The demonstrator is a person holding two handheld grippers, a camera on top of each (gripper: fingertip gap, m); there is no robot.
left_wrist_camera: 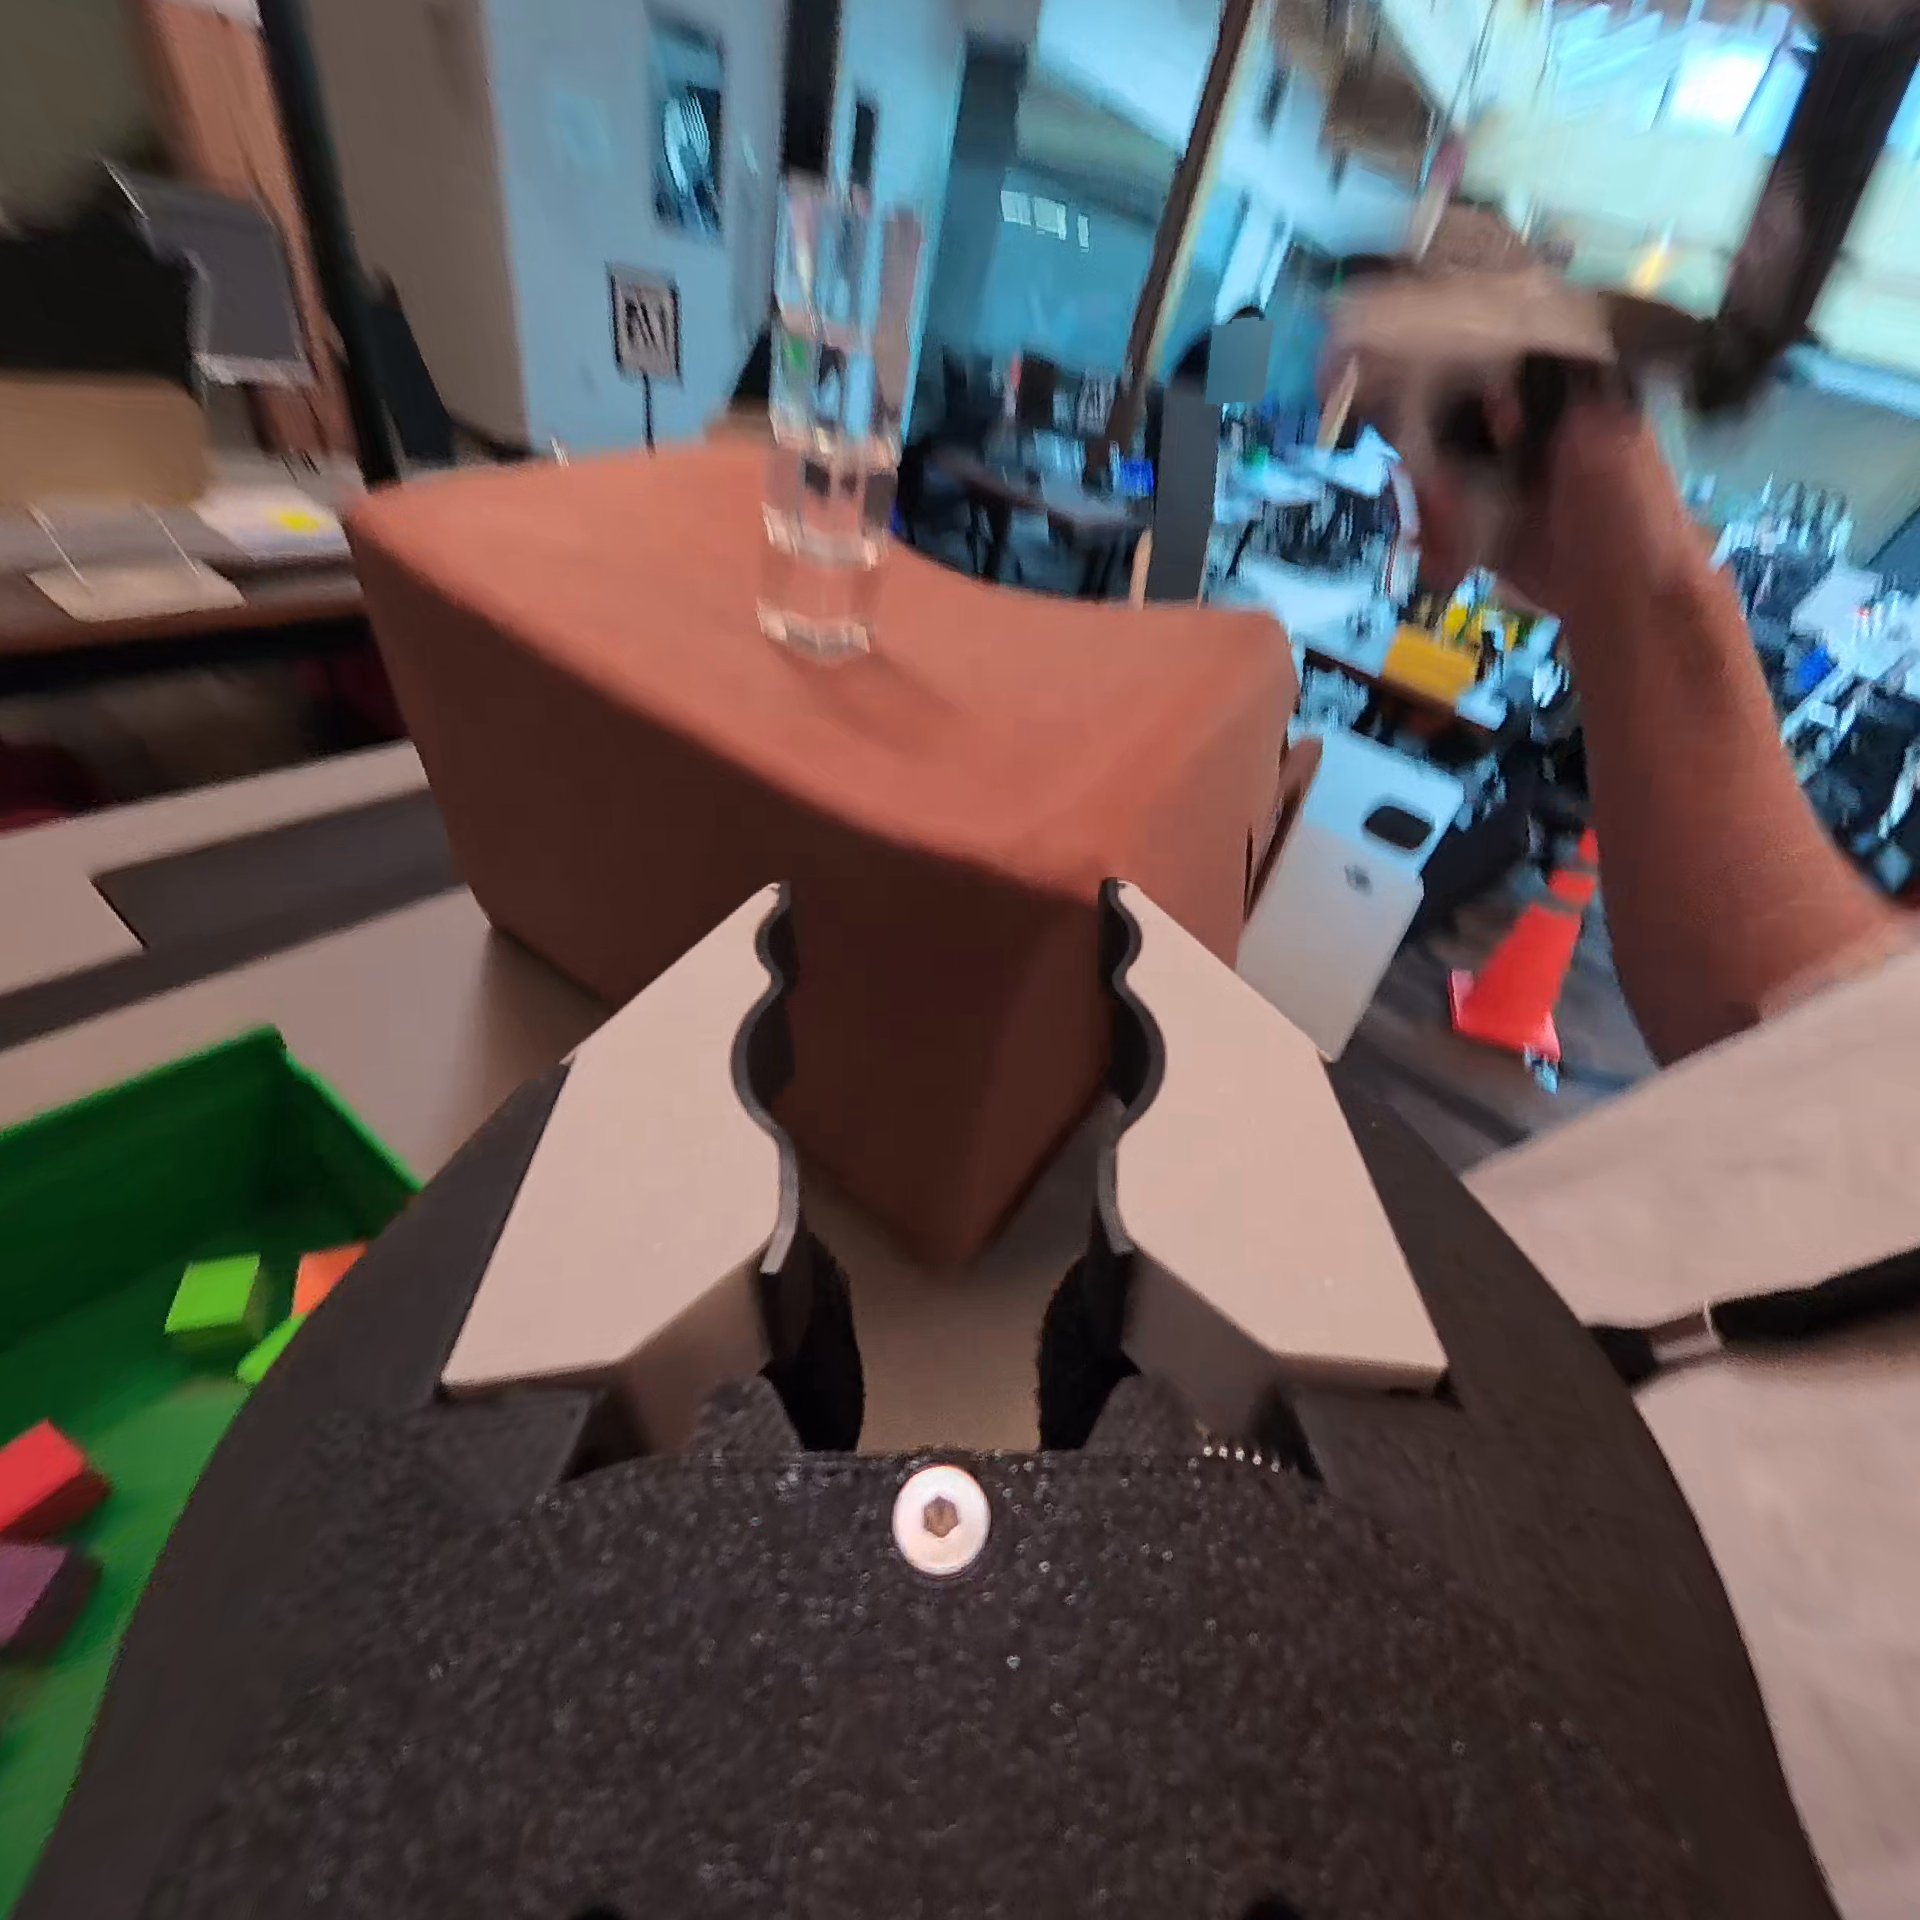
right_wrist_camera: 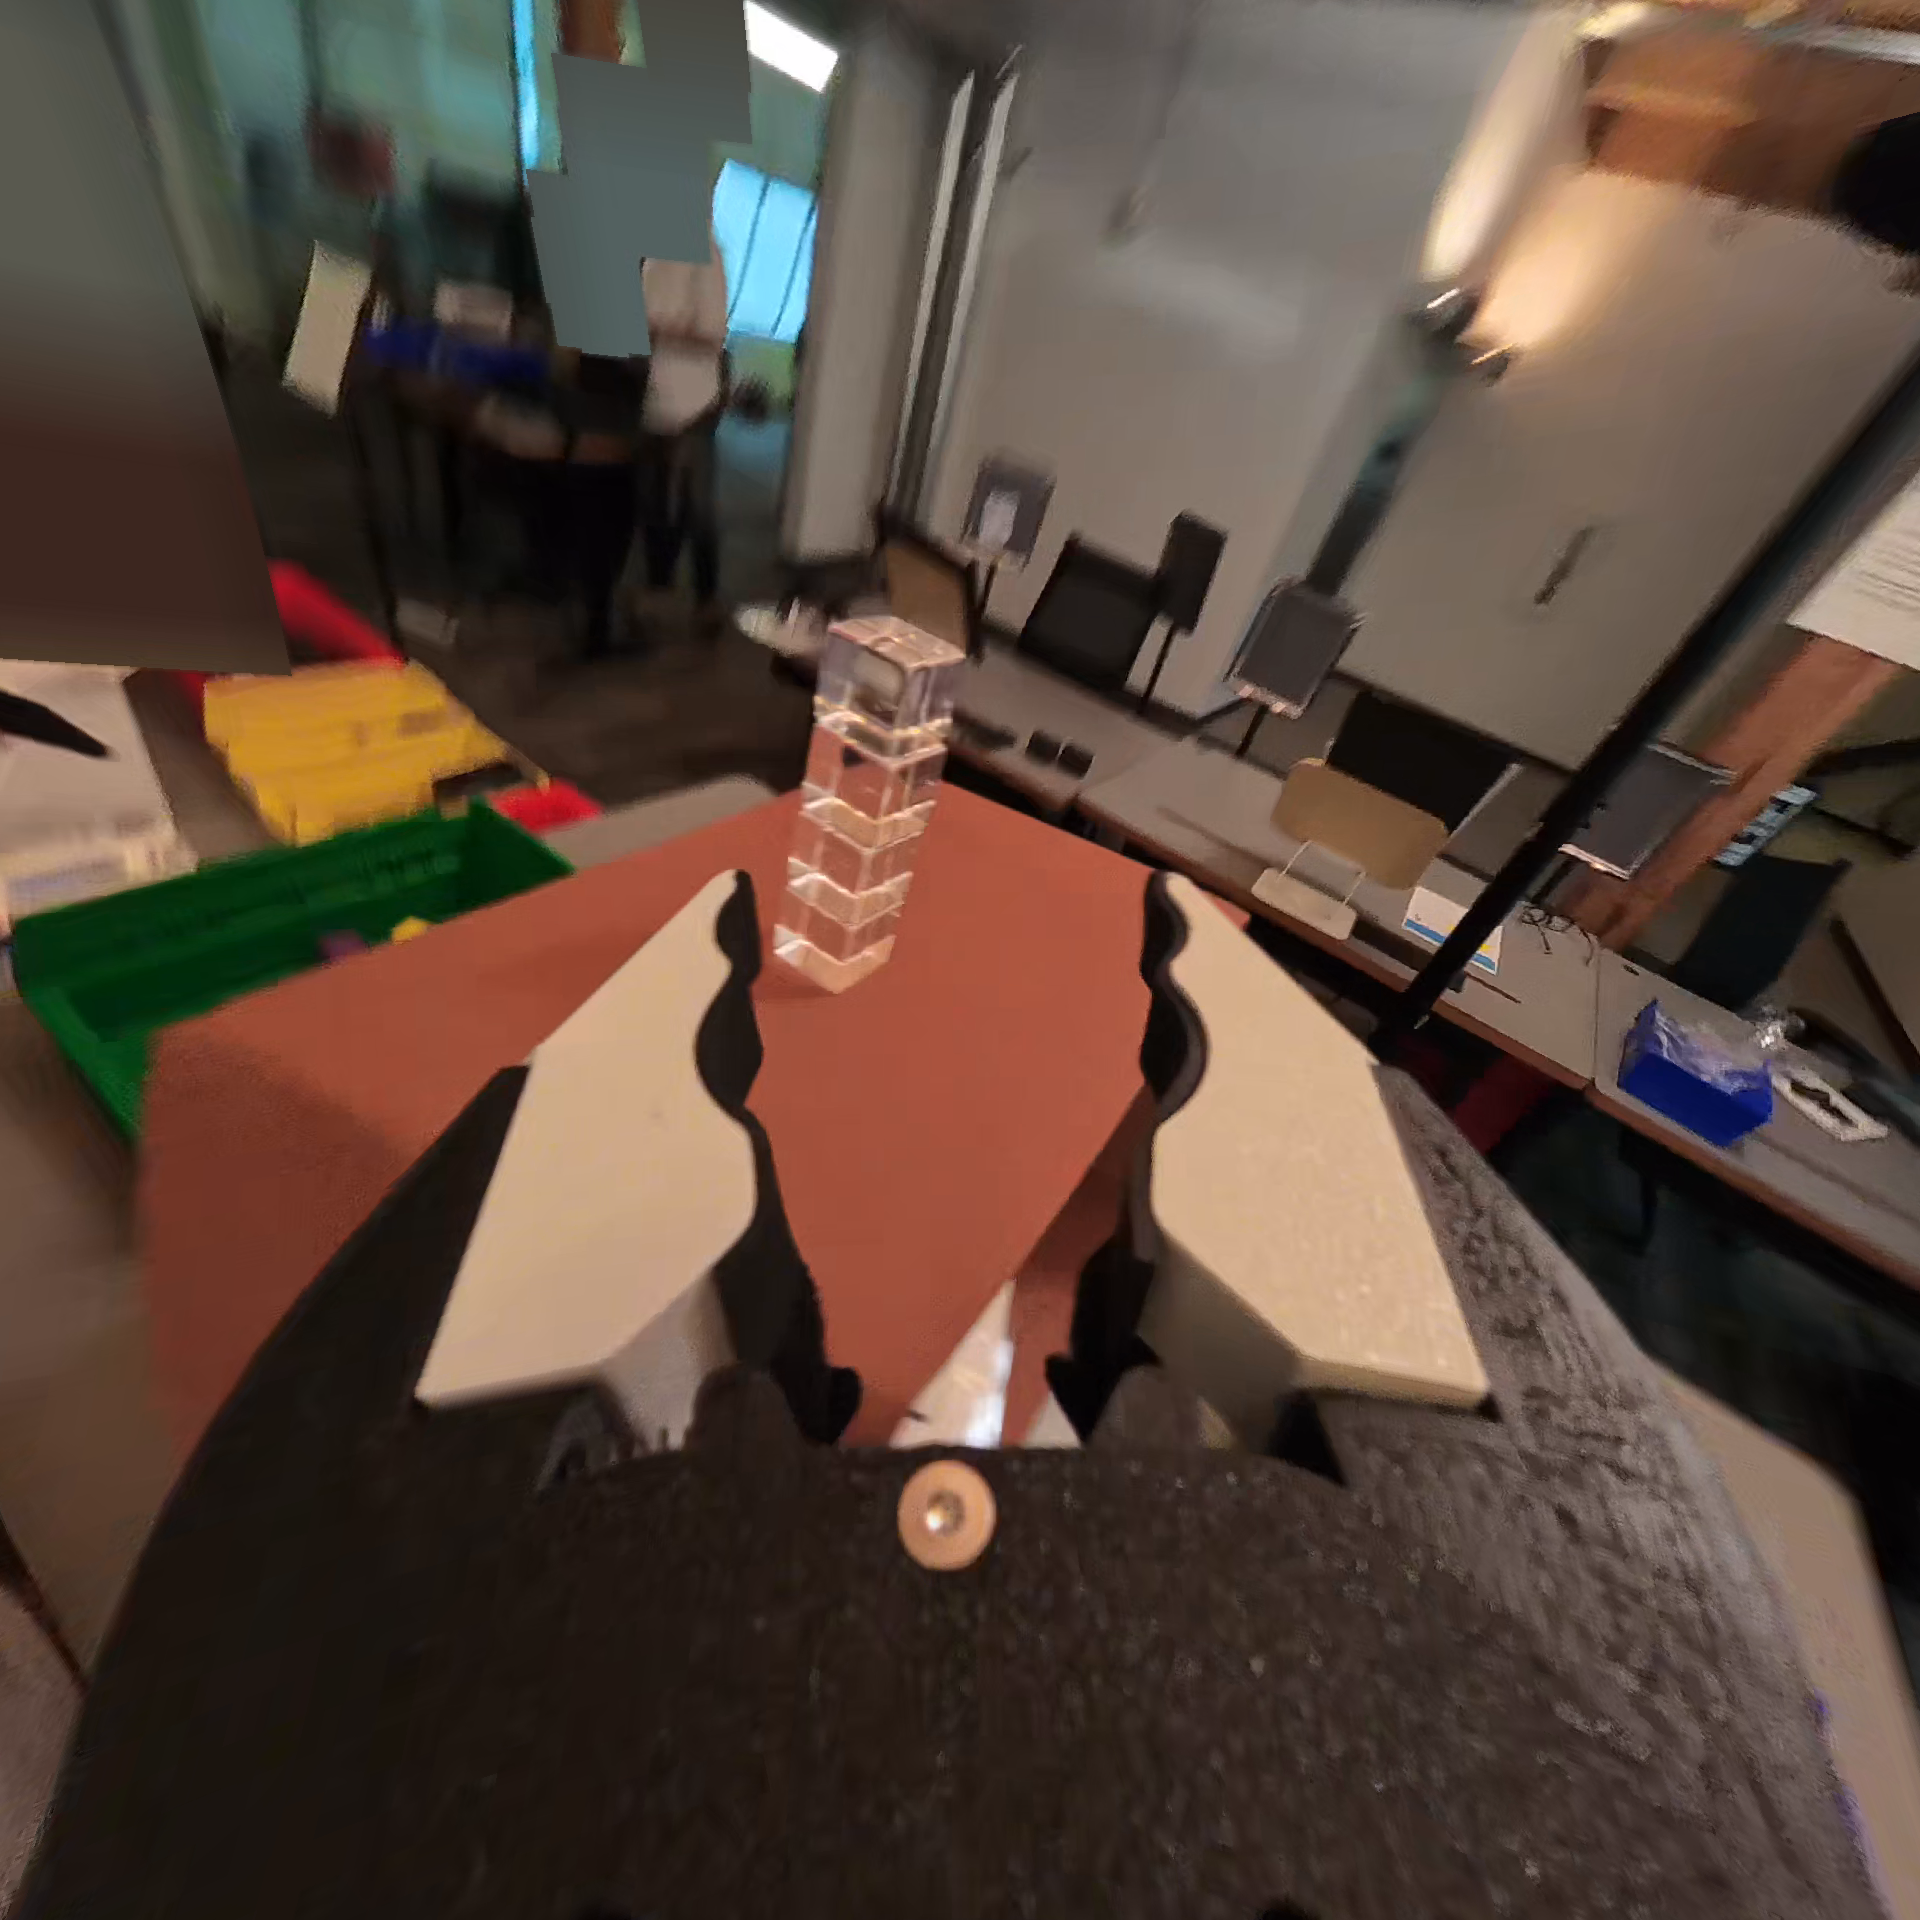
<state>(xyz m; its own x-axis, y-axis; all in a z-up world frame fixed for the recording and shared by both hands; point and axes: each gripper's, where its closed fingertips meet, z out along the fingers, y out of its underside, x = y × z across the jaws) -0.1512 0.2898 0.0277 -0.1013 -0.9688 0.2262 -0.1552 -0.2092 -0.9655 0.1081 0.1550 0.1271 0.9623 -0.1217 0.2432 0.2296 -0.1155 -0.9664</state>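
Left gripper (left_wrist_camera: 945, 1049) hovering, jaws wide apart, gripping nothing, facing brown box (left_wrist_camera: 727, 790). Right gripper (right_wrist_camera: 945, 1049) likewise gaping, empty, above box. Clear block stack (right_wrist_camera: 868, 821) standing upright at 12 o'clock, untouched. Green bin (left_wrist_camera: 156, 1143) sitting at 8 o'clock.

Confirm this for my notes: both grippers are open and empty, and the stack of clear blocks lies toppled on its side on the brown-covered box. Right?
Not quite. The stack of clear blocks stands upright on the brown-covered box, not toppled; the right wrist view shows this most clearly. The rest holds: the left gripper and the right gripper are both open and empty.
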